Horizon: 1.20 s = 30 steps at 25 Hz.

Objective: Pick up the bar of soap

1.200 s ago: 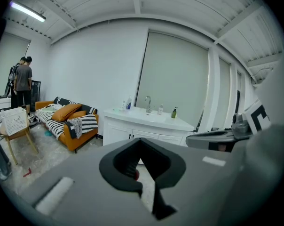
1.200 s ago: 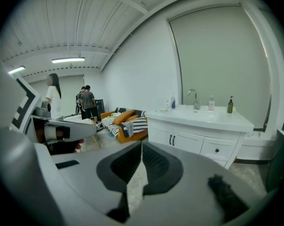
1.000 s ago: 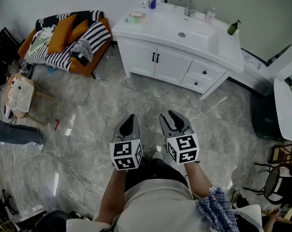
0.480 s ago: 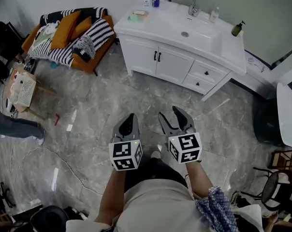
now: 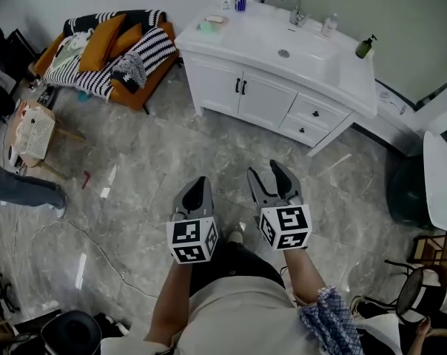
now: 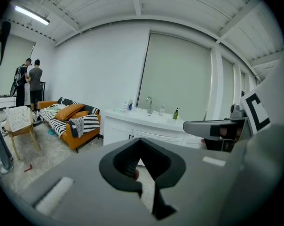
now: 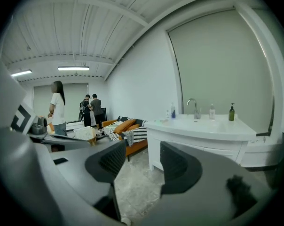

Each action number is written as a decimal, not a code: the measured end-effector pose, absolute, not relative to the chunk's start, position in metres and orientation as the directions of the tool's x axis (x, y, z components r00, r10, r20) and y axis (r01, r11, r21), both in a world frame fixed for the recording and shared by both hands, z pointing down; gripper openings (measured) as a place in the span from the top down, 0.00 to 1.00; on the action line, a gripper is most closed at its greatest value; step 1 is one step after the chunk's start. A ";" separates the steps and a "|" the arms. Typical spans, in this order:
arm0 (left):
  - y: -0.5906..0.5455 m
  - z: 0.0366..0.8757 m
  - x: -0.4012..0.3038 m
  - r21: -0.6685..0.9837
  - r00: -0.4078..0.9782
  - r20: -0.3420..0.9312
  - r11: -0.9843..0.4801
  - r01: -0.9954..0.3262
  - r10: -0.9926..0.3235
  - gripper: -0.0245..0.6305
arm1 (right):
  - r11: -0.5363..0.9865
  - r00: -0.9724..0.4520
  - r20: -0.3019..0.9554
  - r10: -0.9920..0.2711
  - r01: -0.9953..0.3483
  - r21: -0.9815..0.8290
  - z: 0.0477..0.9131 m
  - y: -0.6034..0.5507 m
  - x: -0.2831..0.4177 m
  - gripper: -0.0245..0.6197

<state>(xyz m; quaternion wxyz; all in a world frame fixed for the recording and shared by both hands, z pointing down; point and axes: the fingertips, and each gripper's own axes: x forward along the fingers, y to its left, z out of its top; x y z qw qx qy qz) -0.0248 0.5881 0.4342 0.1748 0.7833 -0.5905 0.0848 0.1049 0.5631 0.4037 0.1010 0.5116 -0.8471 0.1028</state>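
Observation:
The bar of soap (image 5: 212,20) is a small pinkish block in a dish at the left end of the white vanity top (image 5: 253,39), far ahead of both grippers. My left gripper (image 5: 196,190) hangs over the floor with its jaws together and nothing in them; in the left gripper view the left gripper (image 6: 141,142) shows its tips meeting. To its right, the right gripper (image 5: 271,176) points at the vanity. Its jaws have just been opening and stand wide apart, and the right gripper (image 7: 142,163) has only floor between its pads.
A faucet (image 5: 296,6), a sink and a green pump bottle (image 5: 365,46) are on the vanity. An orange sofa with a striped blanket (image 5: 105,54) stands left of it. A woven basket (image 5: 32,135) and a person's leg (image 5: 20,187) are at far left, a dark bin (image 5: 408,187) at right.
The right gripper's jaws have spread wider and it has edged forward toward the vanity. The left gripper has stayed where it was, still closed.

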 end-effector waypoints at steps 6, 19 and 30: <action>0.585 0.437 -0.030 0.182 0.286 0.332 -0.236 -0.954 -0.899 0.95 | 0.470 -0.467 0.288 -0.836 -0.880 -0.063 0.408 0.560 0.100 0.62; 0.535 0.439 -0.036 0.193 0.304 0.323 -0.253 -0.948 -0.896 0.95 | 0.526 -0.514 0.322 -0.795 -0.849 -0.055 0.415 0.519 0.077 0.62; 0.462 0.439 -0.040 0.225 0.354 0.324 -0.292 -0.930 -0.877 0.95 | 0.503 -0.487 0.354 -0.799 -0.863 -0.052 0.421 0.455 0.061 0.62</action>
